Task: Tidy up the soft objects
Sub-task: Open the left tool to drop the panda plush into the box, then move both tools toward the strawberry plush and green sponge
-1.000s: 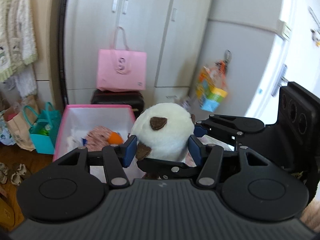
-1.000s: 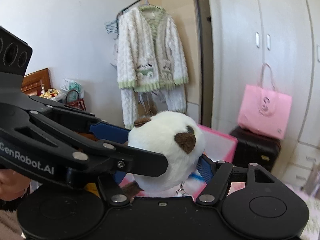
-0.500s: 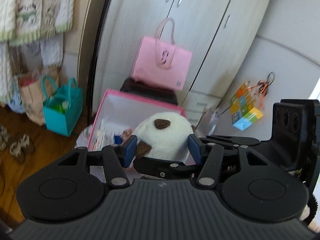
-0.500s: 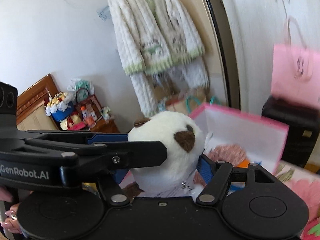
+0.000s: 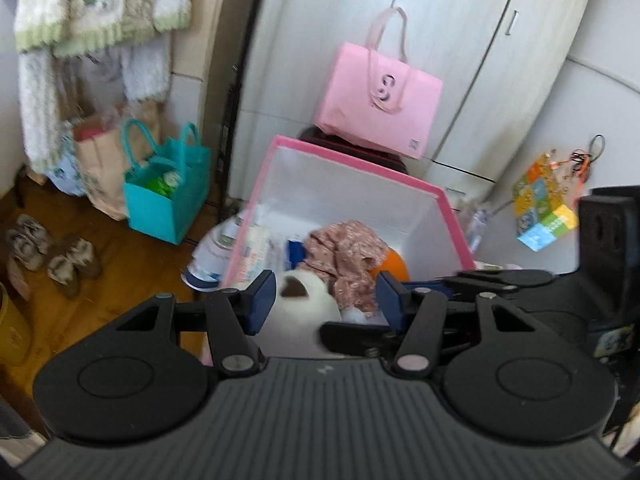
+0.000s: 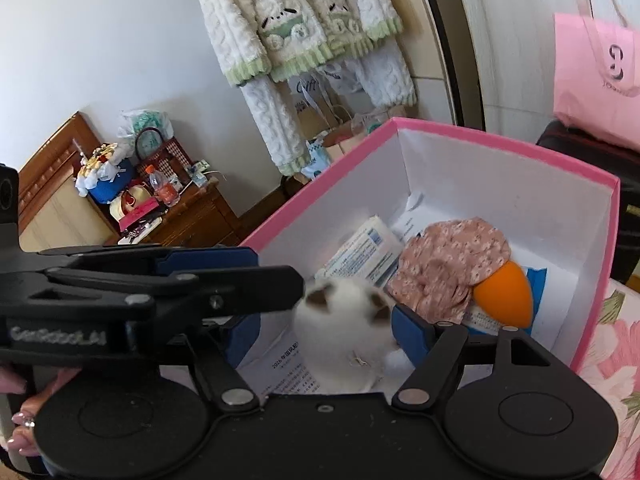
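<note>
White plush toy (image 6: 344,320) w/ brown patches sits low inside pink box (image 6: 500,148), blurred, beside floral cloth (image 6: 448,264) and orange egg-shaped sponge (image 6: 504,300); I see left gripper (image 5: 326,296) fingers spread wide, plush between but apart from pads; right gripper (image 6: 320,332) also wide, right pad near plush, contact unclear; pink bag (image 5: 380,100) behind box.

A wooden floor (image 5: 120,264) carries a teal tote bag (image 5: 168,196), a brown paper bag (image 5: 104,168) beside it, and a pair of shoes (image 5: 52,252) well apart to the left. A pink-rimmed box (image 5: 352,172) stands near the teal bag.
</note>
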A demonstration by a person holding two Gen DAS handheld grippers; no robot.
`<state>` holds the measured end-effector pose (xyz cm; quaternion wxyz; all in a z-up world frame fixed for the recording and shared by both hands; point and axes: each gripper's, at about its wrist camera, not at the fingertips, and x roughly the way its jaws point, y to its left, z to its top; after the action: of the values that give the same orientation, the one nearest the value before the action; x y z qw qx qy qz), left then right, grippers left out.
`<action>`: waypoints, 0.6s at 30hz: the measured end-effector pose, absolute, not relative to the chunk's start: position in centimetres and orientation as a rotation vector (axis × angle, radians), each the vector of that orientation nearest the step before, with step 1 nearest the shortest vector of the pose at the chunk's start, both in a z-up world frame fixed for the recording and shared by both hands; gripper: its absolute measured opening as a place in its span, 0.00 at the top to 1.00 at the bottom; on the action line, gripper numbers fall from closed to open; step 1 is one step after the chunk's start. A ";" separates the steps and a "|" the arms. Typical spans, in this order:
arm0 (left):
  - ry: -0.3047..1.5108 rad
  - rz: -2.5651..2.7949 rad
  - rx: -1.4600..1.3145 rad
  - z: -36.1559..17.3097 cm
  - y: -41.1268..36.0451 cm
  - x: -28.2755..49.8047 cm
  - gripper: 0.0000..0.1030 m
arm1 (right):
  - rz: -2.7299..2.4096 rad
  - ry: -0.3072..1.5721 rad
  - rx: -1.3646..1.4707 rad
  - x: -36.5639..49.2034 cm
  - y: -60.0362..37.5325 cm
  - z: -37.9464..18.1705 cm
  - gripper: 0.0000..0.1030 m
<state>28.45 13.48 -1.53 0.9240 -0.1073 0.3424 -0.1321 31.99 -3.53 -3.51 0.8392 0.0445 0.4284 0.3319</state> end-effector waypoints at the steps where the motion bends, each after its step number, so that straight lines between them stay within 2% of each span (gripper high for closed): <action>1: 0.689 -0.264 -0.211 -1.3 13.5 28.0 0.47 | 0.679 0.886 0.070 31.6 -3.7 -3.2 0.24; 9: 0.612 -0.305 -0.136 1.6 13.0 23.7 0.44 | 0.698 0.810 0.066 27.5 -7.1 0.1 0.24; 18: 0.607 -0.424 -0.060 4.4 10.9 18.7 0.37 | 0.683 0.770 0.072 23.0 -10.5 5.1 0.24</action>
<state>18.71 10.89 4.38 0.9319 -0.0291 0.2965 -0.2070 23.02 -10.55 5.07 0.8698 0.0344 0.3680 0.3268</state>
